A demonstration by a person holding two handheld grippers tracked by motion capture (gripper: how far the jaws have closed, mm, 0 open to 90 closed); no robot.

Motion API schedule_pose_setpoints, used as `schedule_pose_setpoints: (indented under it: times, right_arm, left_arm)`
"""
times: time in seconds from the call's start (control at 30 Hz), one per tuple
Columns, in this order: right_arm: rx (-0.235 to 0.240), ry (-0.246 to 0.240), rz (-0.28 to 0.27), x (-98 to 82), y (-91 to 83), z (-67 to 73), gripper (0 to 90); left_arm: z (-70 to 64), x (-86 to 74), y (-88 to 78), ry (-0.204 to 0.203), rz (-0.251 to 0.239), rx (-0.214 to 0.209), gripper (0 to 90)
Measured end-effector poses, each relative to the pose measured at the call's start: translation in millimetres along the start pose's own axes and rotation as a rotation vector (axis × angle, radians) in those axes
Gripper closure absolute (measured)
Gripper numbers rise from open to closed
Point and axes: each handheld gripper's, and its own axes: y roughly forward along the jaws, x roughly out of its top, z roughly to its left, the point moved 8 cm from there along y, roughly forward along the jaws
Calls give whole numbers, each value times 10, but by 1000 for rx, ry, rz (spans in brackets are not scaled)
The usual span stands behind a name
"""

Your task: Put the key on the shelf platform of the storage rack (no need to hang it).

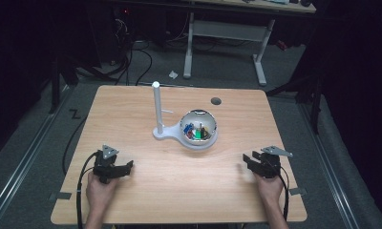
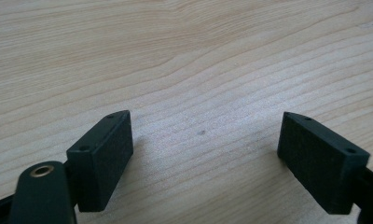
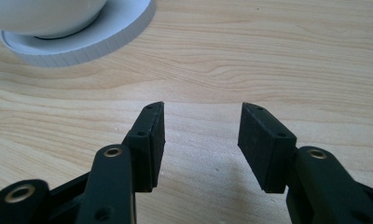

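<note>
A white bowl [image 1: 199, 129] with several small coloured pieces inside sits on a white stand [image 1: 167, 133] that carries an upright white post [image 1: 157, 107], at the middle of the wooden table [image 1: 132, 105]. My left gripper [image 1: 128, 166] rests low over the table at the front left, jaws wide apart with bare wood between them [image 2: 205, 140]. My right gripper [image 1: 244, 162] sits at the front right, open with nothing between its pads [image 3: 201, 135]; the bowl's white base [image 3: 82, 42] lies ahead of it to the left.
A round grey grommet [image 1: 216, 101] is set in the table's far side. Beyond the table stand a white-legged desk [image 1: 227, 33] and cables on the dark floor. The table edges run close beside both hands.
</note>
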Motion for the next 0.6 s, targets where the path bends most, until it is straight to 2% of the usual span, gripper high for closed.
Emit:
schedule_pose_setpoints:
  times: [0.2,0.4,0.5,0.6]
  right_arm:
    - [-56,-56,28,-53,53,-17,509]
    - [-69,-74,51,-89,123,7,503]
    - [-78,-99,64,-97,159,36,500]
    - [-73,-98,73,-95,177,56,488]
  left_arm:
    - [0,0,0,0,0,0,184]
    - [1,1,1,2,0,-1,184]
    - [1,1,1,3,0,-1,184]
    - [0,1,1,2,0,0,184]
